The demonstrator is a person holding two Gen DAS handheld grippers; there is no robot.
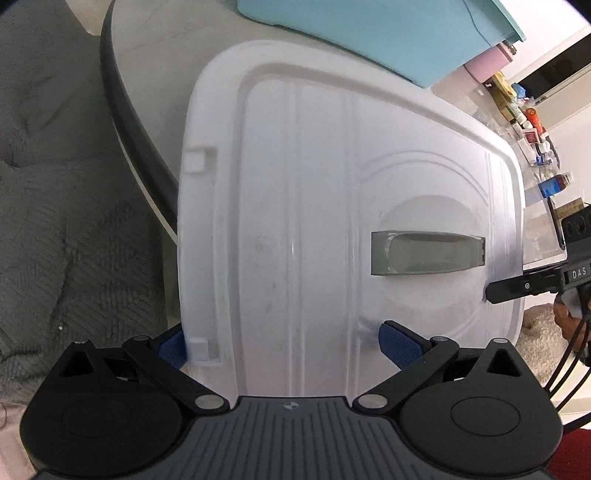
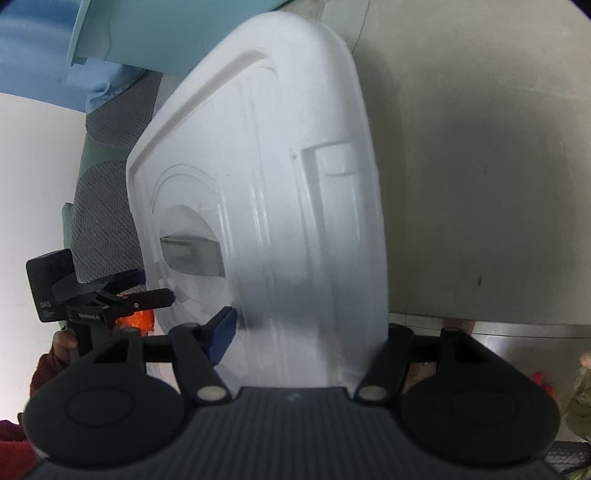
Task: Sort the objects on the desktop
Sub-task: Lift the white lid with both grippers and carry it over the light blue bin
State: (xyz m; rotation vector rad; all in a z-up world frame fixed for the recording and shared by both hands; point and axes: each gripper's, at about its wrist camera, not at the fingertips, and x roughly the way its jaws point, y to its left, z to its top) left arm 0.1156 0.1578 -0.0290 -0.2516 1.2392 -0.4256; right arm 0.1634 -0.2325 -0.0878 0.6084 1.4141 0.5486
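Observation:
A large white plastic lid [image 1: 314,206] with a grey recessed handle [image 1: 428,253] fills both views; it also shows in the right wrist view [image 2: 266,206]. My left gripper [image 1: 284,349] is shut on the lid's near edge, its blue pads [image 1: 399,349] pressing both faces. My right gripper [image 2: 303,332] is shut on the opposite edge of the lid, one blue pad [image 2: 221,334] showing, the other hidden behind the lid. Each gripper shows in the other's view: the right one [image 1: 517,290] at the lid's right edge, the left one [image 2: 122,291] at the lid's left edge.
A teal bin [image 1: 388,33] sits behind the lid on a round white table [image 1: 147,74]. A clear container with several small bottles and boxes [image 1: 532,129] lies at the right. A grey rug [image 1: 55,221] covers the floor at left. A pale wall [image 2: 480,166] is at right.

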